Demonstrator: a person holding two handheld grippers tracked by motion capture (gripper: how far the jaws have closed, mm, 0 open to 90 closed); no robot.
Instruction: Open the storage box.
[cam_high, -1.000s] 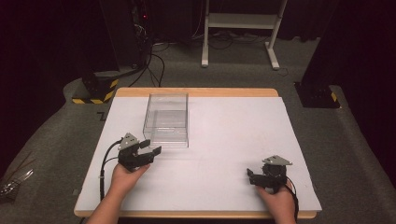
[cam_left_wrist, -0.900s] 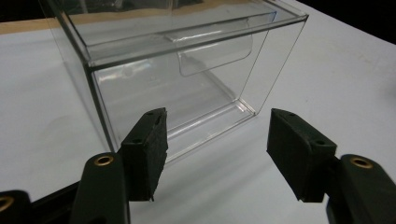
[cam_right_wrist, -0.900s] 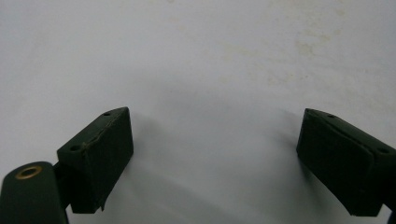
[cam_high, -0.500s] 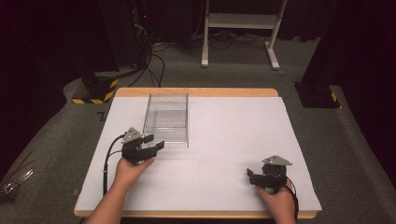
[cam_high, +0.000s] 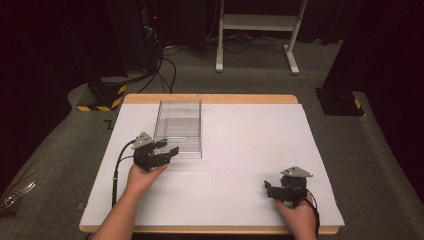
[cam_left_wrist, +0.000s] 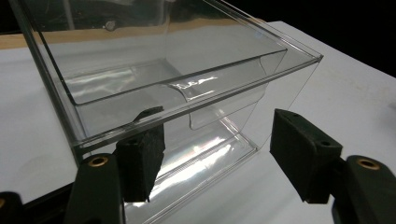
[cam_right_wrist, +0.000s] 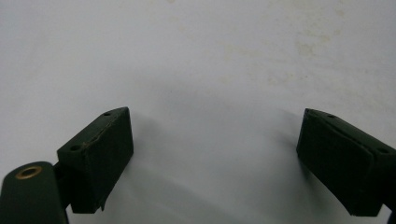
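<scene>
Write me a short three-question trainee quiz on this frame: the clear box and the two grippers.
1. True or false: the left gripper is clamped on the clear plastic box.
2. Which gripper sits nearer the box?
3. What lies between the right gripper jaws: A) a lid, B) bare white table top, C) a cable?

Key: 1 false, its jaws stand open at the box's near corner. 2 the left. 3 B.

One clear plastic box; two hand-held grippers; one white table
</scene>
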